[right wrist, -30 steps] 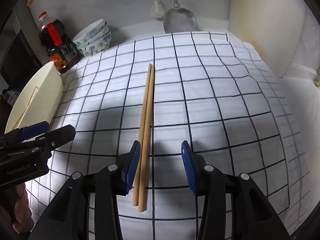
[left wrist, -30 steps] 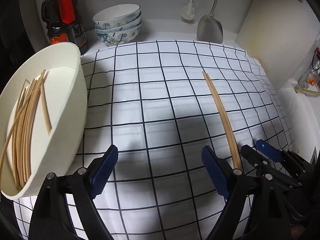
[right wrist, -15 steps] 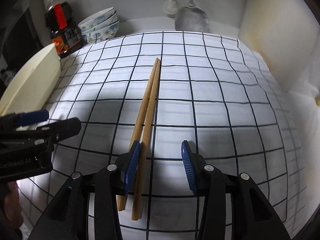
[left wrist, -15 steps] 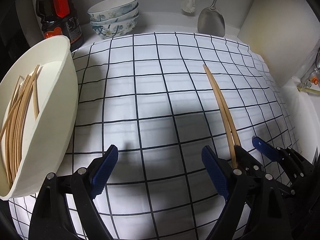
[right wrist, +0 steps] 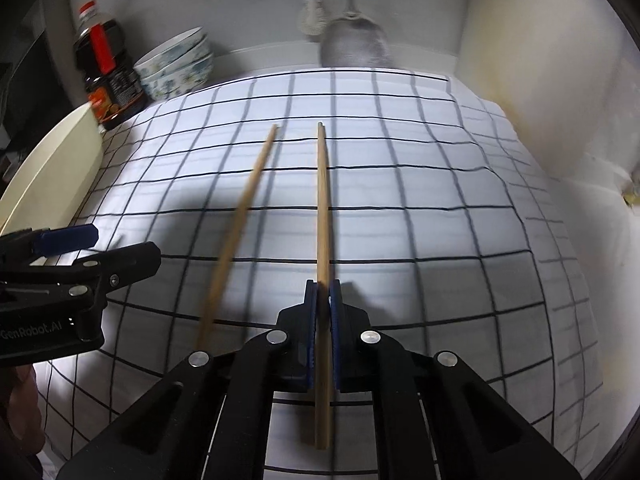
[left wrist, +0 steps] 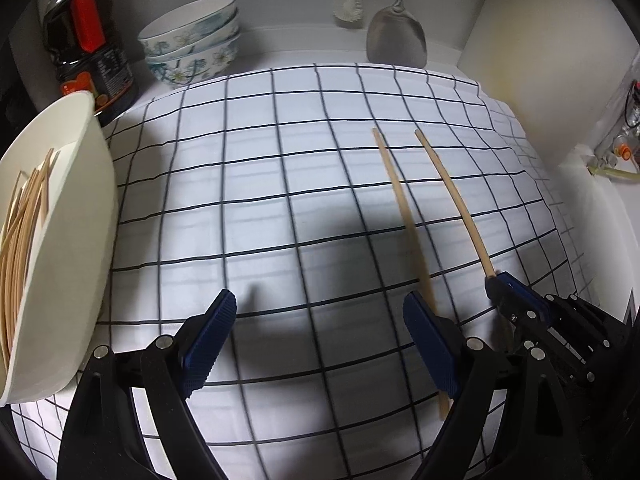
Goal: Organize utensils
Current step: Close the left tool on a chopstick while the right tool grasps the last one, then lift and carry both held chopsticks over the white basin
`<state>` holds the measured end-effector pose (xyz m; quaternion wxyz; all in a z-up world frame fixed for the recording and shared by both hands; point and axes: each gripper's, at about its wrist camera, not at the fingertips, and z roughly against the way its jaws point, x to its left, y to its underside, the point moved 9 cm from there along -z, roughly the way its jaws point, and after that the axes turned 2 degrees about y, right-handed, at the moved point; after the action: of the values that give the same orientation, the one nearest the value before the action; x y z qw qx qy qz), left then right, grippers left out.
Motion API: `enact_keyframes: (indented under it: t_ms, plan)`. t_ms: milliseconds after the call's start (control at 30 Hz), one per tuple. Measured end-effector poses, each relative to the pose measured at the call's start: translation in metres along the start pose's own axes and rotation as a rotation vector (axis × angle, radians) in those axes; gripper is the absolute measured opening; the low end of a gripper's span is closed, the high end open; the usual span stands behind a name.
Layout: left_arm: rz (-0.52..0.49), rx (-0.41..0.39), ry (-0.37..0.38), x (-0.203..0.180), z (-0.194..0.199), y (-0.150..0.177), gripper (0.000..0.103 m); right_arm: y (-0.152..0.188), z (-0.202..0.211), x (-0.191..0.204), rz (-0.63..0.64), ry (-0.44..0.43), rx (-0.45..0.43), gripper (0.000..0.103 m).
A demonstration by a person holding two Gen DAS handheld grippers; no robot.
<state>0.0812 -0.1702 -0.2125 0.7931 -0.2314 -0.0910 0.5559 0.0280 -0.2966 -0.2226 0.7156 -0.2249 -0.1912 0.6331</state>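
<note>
My right gripper [right wrist: 323,296] is shut on one wooden chopstick [right wrist: 322,208], which points forward above the checked cloth; it also shows in the left wrist view [left wrist: 452,196]. A second chopstick [right wrist: 236,236] lies loose and blurred to its left on the cloth, also seen in the left wrist view [left wrist: 404,216]. My left gripper [left wrist: 320,320] is open and empty, left of both chopsticks. A white bowl [left wrist: 76,240] at far left holds several chopsticks [left wrist: 20,232].
The checked cloth [left wrist: 260,184] covers the counter. At the back stand a dark sauce bottle [left wrist: 88,48], stacked patterned bowls [left wrist: 192,48], a metal spatula [left wrist: 396,40] and a brush [left wrist: 350,8]. A cream board [left wrist: 540,52] leans at right.
My right gripper closed on one chopstick of the pair and lifted it. The two chopsticks have separated; the other one shifted left and is blurred.
</note>
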Motion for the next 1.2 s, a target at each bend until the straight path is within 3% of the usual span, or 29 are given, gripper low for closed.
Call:
enact_keyframes:
  t_ms: [433,633,700,800,867,933,1200]
  plan:
    - [-0.053,0.012,-0.012,-0.039,-0.026,-0.006,0.084,0.01,0.008,-0.039,-0.072,0.036,-0.011,0.006]
    - [-0.103,0.0,-0.051,-0.051,-0.031,-0.005,0.082,0.013,0.01,-0.049,-0.085,0.041,-0.017,0.006]
    - [-0.112,-0.011,-0.047,-0.055,-0.03,-0.005,0.075,0.013,0.01,-0.049,-0.083,0.041,-0.018,0.006]
    - [-0.146,-0.026,-0.031,-0.065,-0.027,-0.005,0.052,0.013,0.01,-0.049,-0.084,0.04,-0.017,0.006]
    - [-0.172,-0.031,-0.016,-0.075,-0.026,-0.004,0.028,0.012,0.01,-0.049,-0.085,0.039,-0.015,0.006]
    - [-0.187,-0.031,-0.008,-0.08,-0.025,-0.002,0.011,0.013,0.01,-0.049,-0.087,0.038,-0.013,0.006]
    - [-0.135,-0.001,0.016,-0.068,-0.015,0.003,0.007,0.009,0.021,-0.045,-0.1,0.01,-0.018,0.006]
